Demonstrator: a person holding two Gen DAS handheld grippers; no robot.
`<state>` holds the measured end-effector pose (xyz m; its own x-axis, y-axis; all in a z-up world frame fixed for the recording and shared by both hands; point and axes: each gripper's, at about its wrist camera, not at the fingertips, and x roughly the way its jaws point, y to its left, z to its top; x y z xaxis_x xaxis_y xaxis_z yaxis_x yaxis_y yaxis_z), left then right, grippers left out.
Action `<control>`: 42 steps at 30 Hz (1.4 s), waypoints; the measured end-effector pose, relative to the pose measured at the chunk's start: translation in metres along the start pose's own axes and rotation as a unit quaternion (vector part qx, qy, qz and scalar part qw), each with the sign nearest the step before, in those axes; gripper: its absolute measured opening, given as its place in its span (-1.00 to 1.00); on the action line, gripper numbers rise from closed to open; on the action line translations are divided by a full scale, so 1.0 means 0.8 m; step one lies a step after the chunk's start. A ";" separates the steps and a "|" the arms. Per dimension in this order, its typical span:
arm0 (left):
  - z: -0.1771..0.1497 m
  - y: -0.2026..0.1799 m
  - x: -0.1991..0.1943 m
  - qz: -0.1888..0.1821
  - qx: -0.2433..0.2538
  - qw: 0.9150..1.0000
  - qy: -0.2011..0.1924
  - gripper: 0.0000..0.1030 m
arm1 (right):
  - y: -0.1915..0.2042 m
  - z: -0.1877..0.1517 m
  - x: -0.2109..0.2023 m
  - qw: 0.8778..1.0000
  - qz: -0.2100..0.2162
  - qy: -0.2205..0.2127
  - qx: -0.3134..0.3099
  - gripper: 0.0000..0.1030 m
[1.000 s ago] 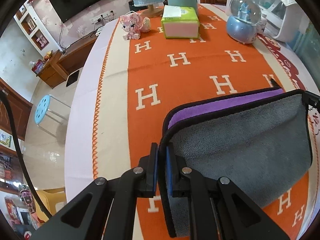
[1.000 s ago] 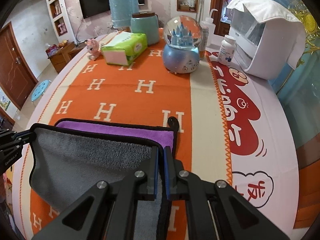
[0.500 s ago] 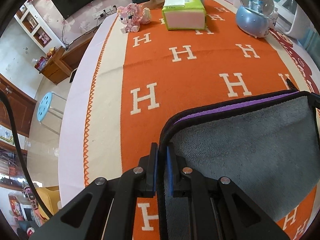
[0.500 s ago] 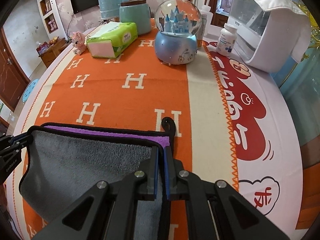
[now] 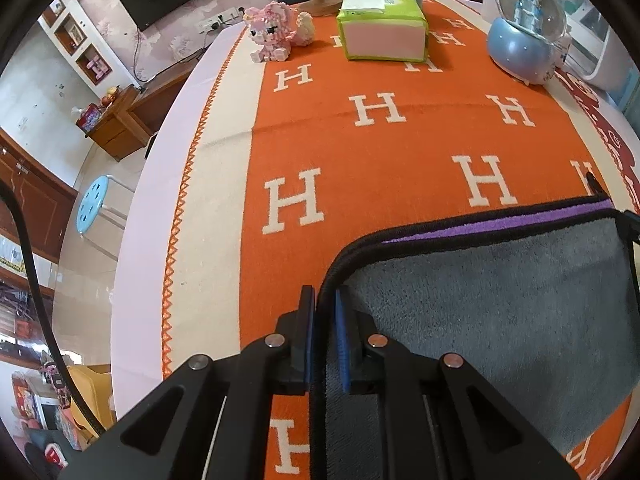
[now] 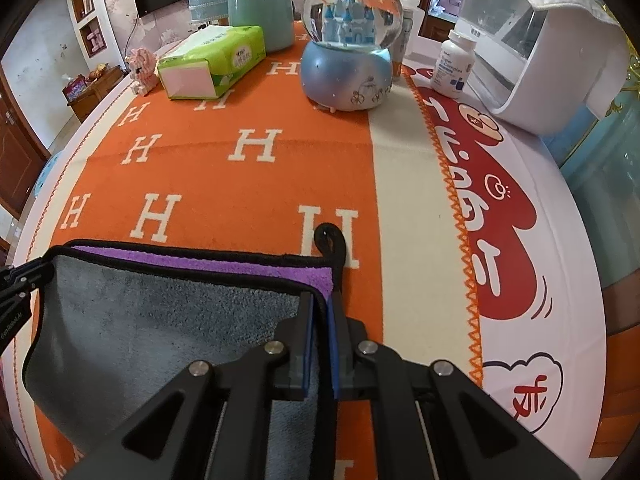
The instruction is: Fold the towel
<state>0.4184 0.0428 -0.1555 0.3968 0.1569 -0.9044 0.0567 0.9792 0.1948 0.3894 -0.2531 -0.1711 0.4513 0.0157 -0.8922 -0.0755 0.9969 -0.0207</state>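
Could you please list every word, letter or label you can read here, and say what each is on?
"H", repeated in white: on the orange cloth.
Red Chinese-style characters: on the white cover, too stylised to read.
Label on the white bottle: too small to read.
Print on the tissue pack: blurred.
Small white lettering on the left gripper: too small to read.

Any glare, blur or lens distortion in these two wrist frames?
Left wrist: sharp, strong fisheye bowing of the table edge, dark corner vignette. Right wrist: equally sharp, window reflections on the snow globe; towel evenly lit, no motion blur.
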 end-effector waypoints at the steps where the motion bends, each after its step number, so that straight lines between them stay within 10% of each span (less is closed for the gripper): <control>1: 0.000 0.000 0.001 0.000 -0.003 1.000 -0.001 -0.81 | 0.000 0.000 0.000 1.000 0.000 0.000 0.001 -0.90; 11: 0.000 0.001 0.010 0.005 -0.010 1.000 0.007 -0.68 | -0.002 0.003 0.007 1.000 -0.001 0.003 0.003 -0.90; 19: -0.004 0.025 -0.010 0.007 -0.041 0.999 -0.010 0.69 | -0.006 0.000 -0.016 1.000 -0.008 -0.014 0.013 -0.43; 42: -0.153 0.022 -0.263 -0.084 -0.087 0.991 -0.052 0.80 | 0.016 -0.130 -0.256 0.995 0.059 -0.073 0.034 -0.13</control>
<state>0.2234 0.0427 -0.0084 0.4880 -0.0164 -0.8727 -0.0254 0.9991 -0.0330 0.2038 -0.2512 -0.0355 0.5672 0.1387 -0.8118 -0.0766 0.9903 0.1156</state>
